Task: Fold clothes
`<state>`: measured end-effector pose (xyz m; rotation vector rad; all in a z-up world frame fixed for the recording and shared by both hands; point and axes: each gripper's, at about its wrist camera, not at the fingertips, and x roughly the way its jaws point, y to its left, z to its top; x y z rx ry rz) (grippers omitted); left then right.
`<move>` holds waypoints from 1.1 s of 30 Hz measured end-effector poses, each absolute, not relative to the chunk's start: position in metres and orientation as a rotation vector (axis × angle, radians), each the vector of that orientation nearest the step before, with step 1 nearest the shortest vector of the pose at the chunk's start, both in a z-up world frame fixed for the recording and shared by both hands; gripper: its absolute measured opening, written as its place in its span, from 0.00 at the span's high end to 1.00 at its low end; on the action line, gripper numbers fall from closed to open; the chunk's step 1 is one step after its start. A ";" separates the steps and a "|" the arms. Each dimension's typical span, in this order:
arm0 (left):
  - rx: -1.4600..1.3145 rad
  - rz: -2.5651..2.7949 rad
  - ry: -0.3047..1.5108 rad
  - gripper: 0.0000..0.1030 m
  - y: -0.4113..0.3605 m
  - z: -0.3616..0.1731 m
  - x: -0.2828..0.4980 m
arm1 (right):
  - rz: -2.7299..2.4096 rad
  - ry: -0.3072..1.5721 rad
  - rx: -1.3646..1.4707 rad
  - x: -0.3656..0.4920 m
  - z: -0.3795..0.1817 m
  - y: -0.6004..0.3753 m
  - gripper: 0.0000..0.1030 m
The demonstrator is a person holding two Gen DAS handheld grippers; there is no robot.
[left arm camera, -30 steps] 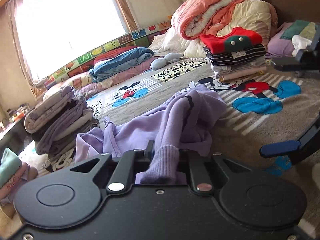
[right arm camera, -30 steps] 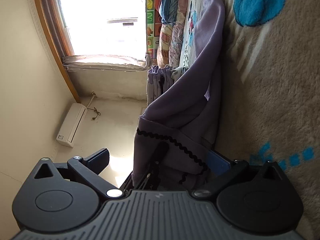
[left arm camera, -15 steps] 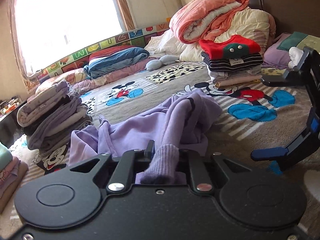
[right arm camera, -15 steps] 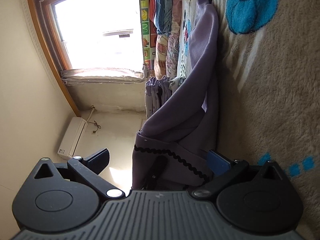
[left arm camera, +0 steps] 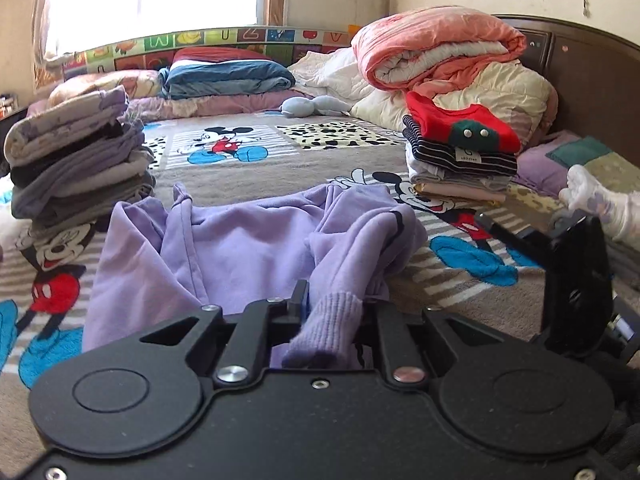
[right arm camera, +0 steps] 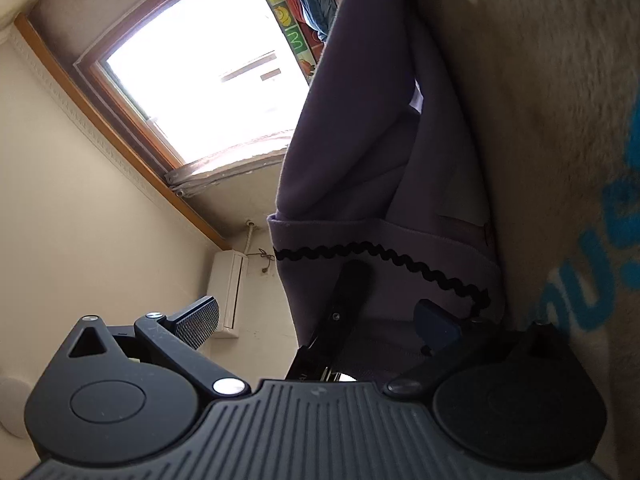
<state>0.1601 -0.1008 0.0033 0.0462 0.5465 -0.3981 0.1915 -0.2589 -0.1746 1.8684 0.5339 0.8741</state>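
A lilac sweatshirt (left arm camera: 248, 256) lies crumpled on the Mickey Mouse blanket (left arm camera: 248, 172). My left gripper (left arm camera: 332, 308) is shut on its ribbed cuff (left arm camera: 328, 328), low in the left wrist view. My right gripper (right arm camera: 316, 316) stands open, its mesh pad (right arm camera: 196, 320) far from the blue finger (right arm camera: 436, 324). The sweatshirt's hem with black wavy trim (right arm camera: 380, 252) hangs just beyond them, against the blue finger. In the left wrist view the right gripper's body (left arm camera: 576, 280) sits at the garment's right, held by a gloved hand (left arm camera: 592, 200).
A stack of folded grey and purple clothes (left arm camera: 76, 160) stands at the left. A second stack topped by a red garment (left arm camera: 460, 148) stands at the right. Rolled quilts (left arm camera: 440, 52) and a dark headboard (left arm camera: 592, 80) are behind it. Folded bedding (left arm camera: 228, 76) lines the window side.
My left gripper rolled level and still grips the cuff. The right gripper rolled, dropped and came closer to the hem; its fingers stayed wide apart.
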 end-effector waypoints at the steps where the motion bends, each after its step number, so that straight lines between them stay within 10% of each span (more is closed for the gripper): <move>1: 0.032 -0.402 0.555 0.88 -0.099 0.003 0.161 | 0.863 0.526 1.884 0.193 -0.177 -0.256 0.00; 33: -0.218 -0.516 0.628 0.88 -0.091 0.005 0.152 | 0.629 0.455 1.892 0.208 -0.156 -0.260 0.01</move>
